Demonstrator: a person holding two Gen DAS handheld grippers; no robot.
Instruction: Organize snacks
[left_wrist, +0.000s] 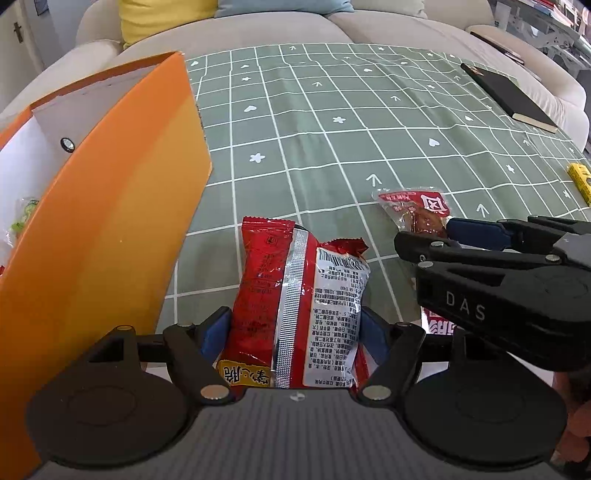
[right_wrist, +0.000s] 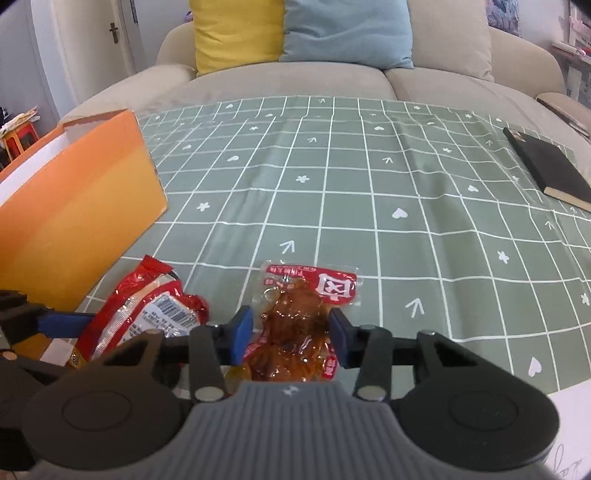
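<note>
My left gripper is shut on a red and silver snack packet, its blue pads pressing both sides; the packet also shows in the right wrist view. My right gripper is shut on a clear pouch of brown braised meat with a red label, which also shows in the left wrist view. The right gripper reaches in from the right there. An open orange box stands at the left, also seen in the right wrist view, with a green-wrapped snack inside.
A green checked tablecloth covers the table. A black notebook lies at the far right, also in the right wrist view. A yellow item sits at the right edge. A sofa with cushions stands behind.
</note>
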